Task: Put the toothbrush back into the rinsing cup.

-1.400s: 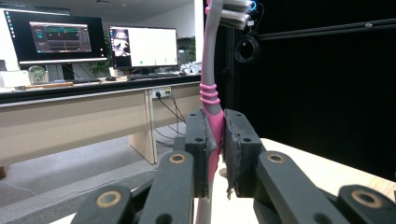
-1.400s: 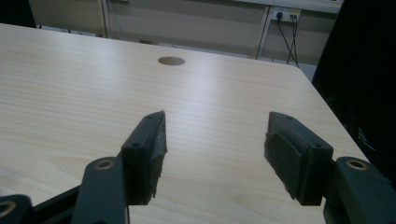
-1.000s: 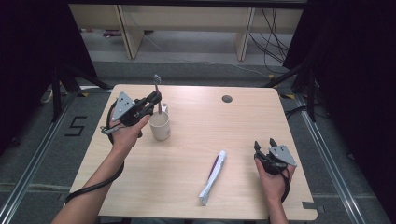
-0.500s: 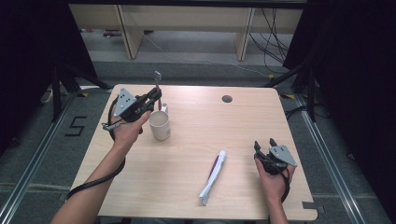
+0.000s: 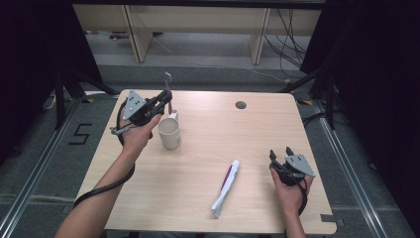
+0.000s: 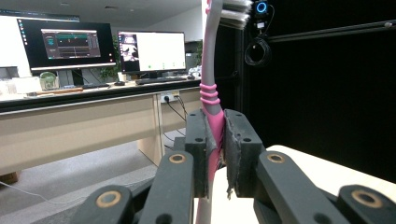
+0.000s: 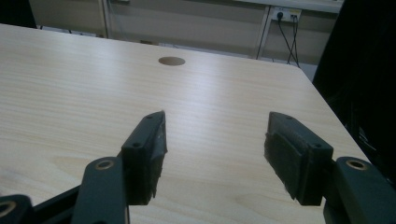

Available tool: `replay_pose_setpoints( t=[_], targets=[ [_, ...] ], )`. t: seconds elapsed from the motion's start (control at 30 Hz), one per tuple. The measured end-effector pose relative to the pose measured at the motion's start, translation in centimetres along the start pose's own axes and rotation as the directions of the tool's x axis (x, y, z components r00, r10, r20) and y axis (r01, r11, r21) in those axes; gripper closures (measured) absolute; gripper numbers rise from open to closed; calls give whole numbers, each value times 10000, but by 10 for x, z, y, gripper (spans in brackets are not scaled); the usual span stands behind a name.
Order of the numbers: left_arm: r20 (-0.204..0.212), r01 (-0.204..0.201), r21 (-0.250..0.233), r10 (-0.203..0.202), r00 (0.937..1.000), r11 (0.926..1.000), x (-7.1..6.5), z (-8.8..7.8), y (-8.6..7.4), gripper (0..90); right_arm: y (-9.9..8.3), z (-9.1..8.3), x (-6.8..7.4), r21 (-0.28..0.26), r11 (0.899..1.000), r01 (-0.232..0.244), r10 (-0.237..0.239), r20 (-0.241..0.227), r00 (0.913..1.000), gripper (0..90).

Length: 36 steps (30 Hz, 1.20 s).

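A pink and white toothbrush stands upright, bristles at the top, with my left gripper shut on its handle. In the left gripper view the pads clamp the pink handle of the toothbrush, and the bristle head reaches the top edge. A beige cup stands on the table just in front of that gripper; the brush's lower end is by the cup's far rim. My right gripper rests at the table's right front, open and holding nothing. A white toothpaste tube lies between the hands.
The wooden table has a round cable hole near its far edge, also ahead of the right jaws. Shelving and cables stand on the floor beyond. Desks with lit monitors are behind the toothbrush.
The left hand has edged up a little with the toothbrush, so the brush head sits slightly higher. The right hand and its open gripper have kept still.
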<state>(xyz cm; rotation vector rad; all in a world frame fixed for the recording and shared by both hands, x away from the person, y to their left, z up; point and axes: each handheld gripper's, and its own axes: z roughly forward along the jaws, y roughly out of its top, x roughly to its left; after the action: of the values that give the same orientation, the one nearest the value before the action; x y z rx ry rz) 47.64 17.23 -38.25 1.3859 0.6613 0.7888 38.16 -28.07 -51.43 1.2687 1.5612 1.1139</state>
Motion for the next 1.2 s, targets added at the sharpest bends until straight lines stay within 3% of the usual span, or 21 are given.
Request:
replay_pose_setpoints(
  t=[0.1, 0.17, 0.3, 0.33, 0.67, 0.77, 0.87, 0.9, 1.0, 1.07, 1.13, 1.2],
  targets=[
    [-57, -24, 40, 24, 10000, 10000, 2, 3, 0, 803, 0, -1, 1, 32, 9999, -137, 137, 114, 9998, 394],
    [-50, -11, -4, 11, 10000, 10000, 3, 5, 0, 803, 0, 0, -1, -32, 9999, 100, -99, 60, 9999, 394],
    [-105, -21, 41, 21, 9999, 10000, 4, 8, 0, 803, 0, -1, 1, 27, 9999, -134, 133, 107, 9999, 394],
    [-75, -6, 8, 6, 10000, 10000, 5, 10, -1, 803, 0, 0, 0, -26, 10000, 71, -71, 38, 10000, 395],
    [-157, 157, 127, -155, 9998, 9998, 9, 18, -6, 802, 0, 0, 0, 28, 10000, -48, 48, 65, 10000, 394],
    [-207, 187, 184, -183, 9996, 9997, 10, 19, -7, 803, 0, 0, -1, -23, 9998, 176, -176, 42, 9998, 394],
    [-268, 263, 218, -257, 9993, 9994, 13, 22, -9, 803, 0, 0, 0, 36, 10000, -5, 5, -13, 10000, 394],
    [-295, 294, 260, -287, 9992, 9992, 14, 24, -10, 802, 0, 0, -2, -92, 9996, 278, -278, 82, 9996, 394],
    [-323, 336, 268, -327, 9989, 9991, 15, 26, -11, 802, 0, 0, 0, 13, 10000, -30, 30, -41, 10000, 394],
    [-357, 396, 309, -385, 9986, 9987, 16, 27, -12, 803, 0, 0, -2, -114, 9995, 299, -298, 97, 9995, 394],
    [-375, 448, 330, -435, 9984, 9985, 16, 30, -13, 802, 0, 0, -1, -29, 10000, 0, 0, 13, 10000, 394],
    [-388, 480, 387, -465, 9982, 9981, 17, 30, -13, 803, 0, 0, -1, -41, 10000, 8, -8, 20, 10000, 394]
  ],
)
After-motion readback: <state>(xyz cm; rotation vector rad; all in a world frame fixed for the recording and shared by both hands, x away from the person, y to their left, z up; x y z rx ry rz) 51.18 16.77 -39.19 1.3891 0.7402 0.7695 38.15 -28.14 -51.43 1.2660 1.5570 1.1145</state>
